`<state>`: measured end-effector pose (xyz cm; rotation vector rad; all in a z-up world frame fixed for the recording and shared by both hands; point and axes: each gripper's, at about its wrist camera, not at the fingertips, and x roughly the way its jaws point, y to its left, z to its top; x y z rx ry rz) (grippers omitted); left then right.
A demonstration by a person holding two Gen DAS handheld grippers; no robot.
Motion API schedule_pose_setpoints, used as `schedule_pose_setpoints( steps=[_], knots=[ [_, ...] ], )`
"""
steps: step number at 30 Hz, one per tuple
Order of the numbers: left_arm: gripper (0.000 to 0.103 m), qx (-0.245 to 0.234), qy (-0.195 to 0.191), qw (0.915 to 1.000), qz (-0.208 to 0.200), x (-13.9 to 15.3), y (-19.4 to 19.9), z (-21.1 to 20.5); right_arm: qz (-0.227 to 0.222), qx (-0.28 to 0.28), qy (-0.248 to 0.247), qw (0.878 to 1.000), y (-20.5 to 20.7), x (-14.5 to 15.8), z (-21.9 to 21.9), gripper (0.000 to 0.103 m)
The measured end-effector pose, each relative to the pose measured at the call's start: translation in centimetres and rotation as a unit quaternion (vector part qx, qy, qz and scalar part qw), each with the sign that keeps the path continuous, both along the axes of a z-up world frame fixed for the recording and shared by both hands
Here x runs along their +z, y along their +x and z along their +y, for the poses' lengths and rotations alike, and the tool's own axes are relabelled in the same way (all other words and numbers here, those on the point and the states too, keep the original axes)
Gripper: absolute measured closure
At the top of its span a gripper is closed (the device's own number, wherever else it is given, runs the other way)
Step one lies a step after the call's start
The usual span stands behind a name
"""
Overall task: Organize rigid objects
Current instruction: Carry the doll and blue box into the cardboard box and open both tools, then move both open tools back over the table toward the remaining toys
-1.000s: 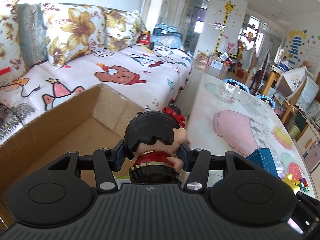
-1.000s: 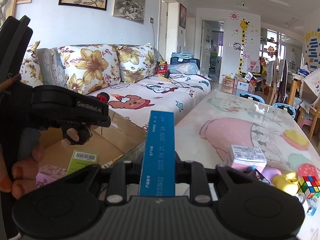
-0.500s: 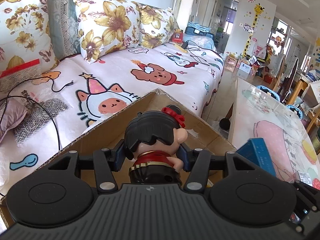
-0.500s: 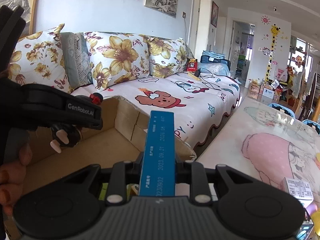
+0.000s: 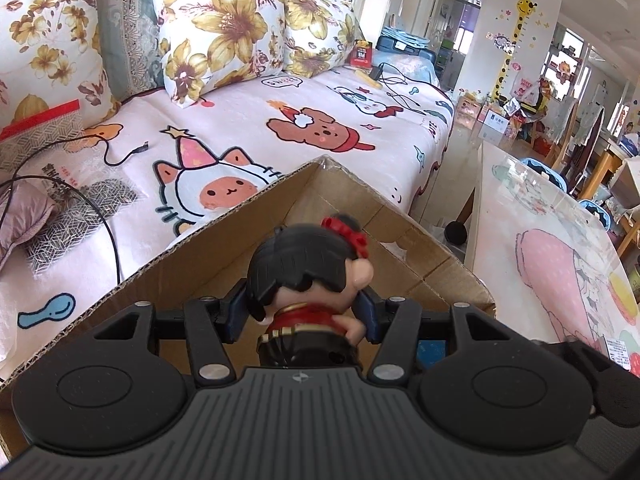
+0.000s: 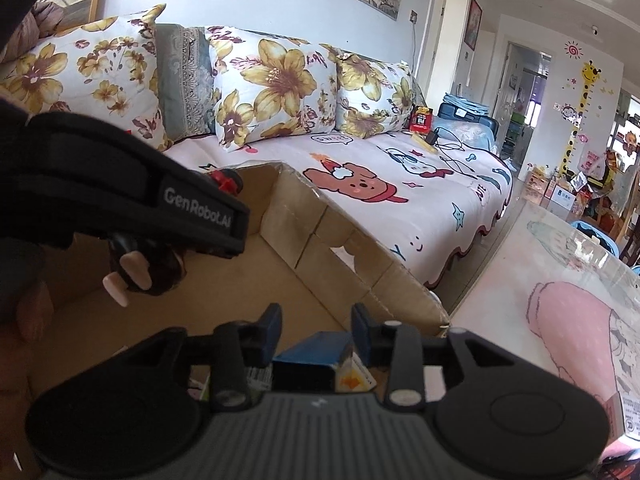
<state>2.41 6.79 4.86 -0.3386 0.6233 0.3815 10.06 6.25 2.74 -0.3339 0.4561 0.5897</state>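
My left gripper (image 5: 302,312) is shut on a doll figurine (image 5: 308,280) with black hair and a red bow, held over the open cardboard box (image 5: 320,200). In the right wrist view the left gripper (image 6: 132,216) hangs over the box (image 6: 320,236) with the figurine (image 6: 144,268) hanging below it. My right gripper (image 6: 314,328) is open above the box. A blue box (image 6: 316,350) lies below its jaws inside the cardboard box, no longer gripped. A corner of it shows in the left wrist view (image 5: 430,350).
A sofa (image 5: 280,120) with floral cushions and a cartoon blanket stands behind the box. A table (image 5: 560,240) with a patterned cover is to the right, with a small white carton (image 6: 628,416) on it. Cables lie on the sofa (image 5: 80,184).
My right gripper has opened and let go of the blue box, which dropped into the cardboard box. Both grippers moved left over the box. The left still holds the figurine.
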Motion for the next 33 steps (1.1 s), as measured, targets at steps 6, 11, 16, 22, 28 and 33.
schedule_pose_setpoints(
  steps=[6, 11, 16, 22, 28, 33],
  knots=[
    [0.019, -0.003, 0.019, 0.9998, -0.009, 0.2, -0.1, -0.1, -0.024, -0.012, -0.004, 1.0, -1.7, 1.1, -1.0, 0.032],
    [0.009, -0.005, 0.018, 0.9998, -0.008, 0.0, 0.2, 0.2, -0.037, -0.028, -0.005, 0.999, -3.0, 1.4, -2.3, 0.025],
    [0.006, -0.014, 0.021, 0.9997, -0.004, -0.1, 0.4, 0.2, -0.038, -0.046, -0.002, 0.998, -4.0, 1.2, -3.8, 0.024],
    [0.003, -0.026, 0.033, 0.9991, -0.003, -0.1, 0.6, -0.2, -0.032, -0.064, -0.004, 0.997, -4.8, 0.5, -4.9, 0.024],
    [0.002, -0.053, 0.047, 0.9975, -0.004, -0.3, 0.7, -0.9, -0.029, -0.085, 0.002, 0.996, -5.4, 0.1, -6.1, 0.024],
    [0.001, -0.075, 0.056, 0.9956, -0.005, -0.5, 0.7, -1.3, -0.029, -0.103, 0.007, 0.994, -5.8, -0.2, -6.9, 0.022]
  ],
)
